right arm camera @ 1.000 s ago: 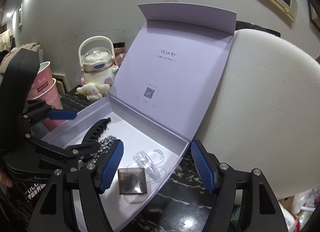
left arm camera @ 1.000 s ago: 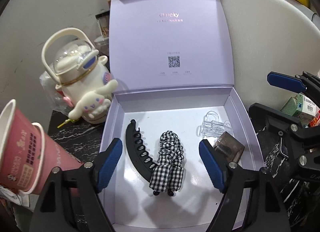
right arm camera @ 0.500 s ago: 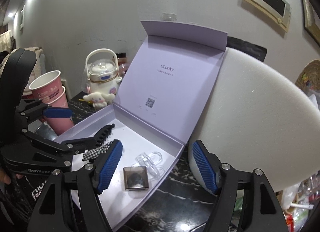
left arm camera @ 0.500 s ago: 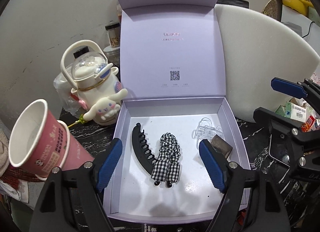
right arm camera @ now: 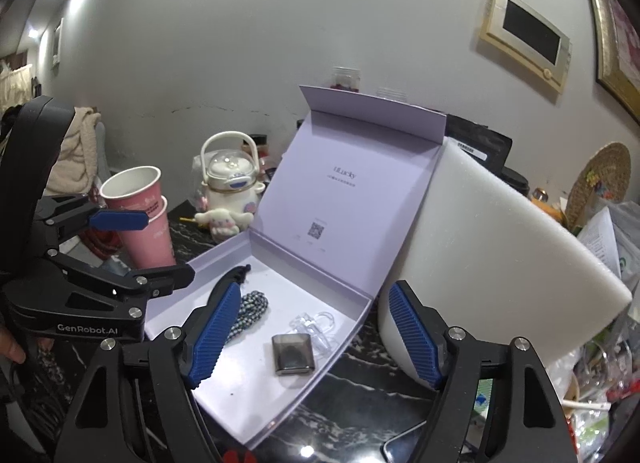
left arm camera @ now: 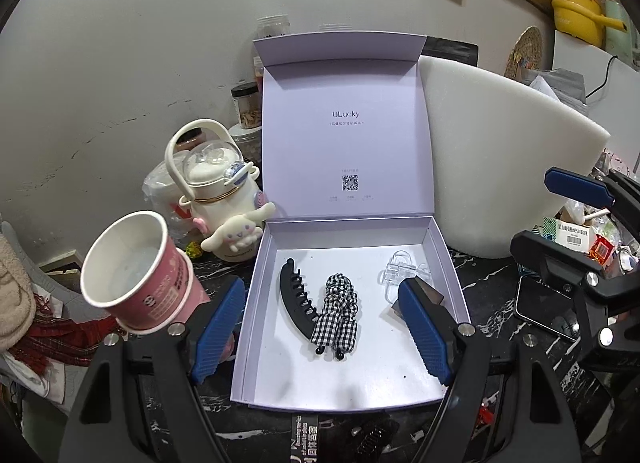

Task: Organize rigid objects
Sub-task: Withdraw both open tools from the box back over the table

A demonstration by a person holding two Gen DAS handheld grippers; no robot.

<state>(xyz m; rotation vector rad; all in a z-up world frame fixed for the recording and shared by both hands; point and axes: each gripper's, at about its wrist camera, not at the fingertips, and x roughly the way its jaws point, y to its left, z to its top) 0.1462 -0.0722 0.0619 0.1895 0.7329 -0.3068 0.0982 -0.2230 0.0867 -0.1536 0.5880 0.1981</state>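
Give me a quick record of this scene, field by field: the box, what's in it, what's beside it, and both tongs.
container: open lilac cardboard box, lid upright
contents: black plastic banana hair clip; black-and-white checked fabric hair clip; clear plastic claw clip; smoky translucent square case
left of box: stacked pink paper cups; cream cartoon-dog bottle
right of box: white foam slab
left tongs: open, holding nothing
right tongs: open, holding nothing

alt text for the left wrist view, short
An open lilac box, lid upright, holds a black claw clip, a gingham scrunchie, a clear clip and a smoky square case. The open, empty left gripper hovers in front of it. Pink paper cups and a white character bottle stand to the left.
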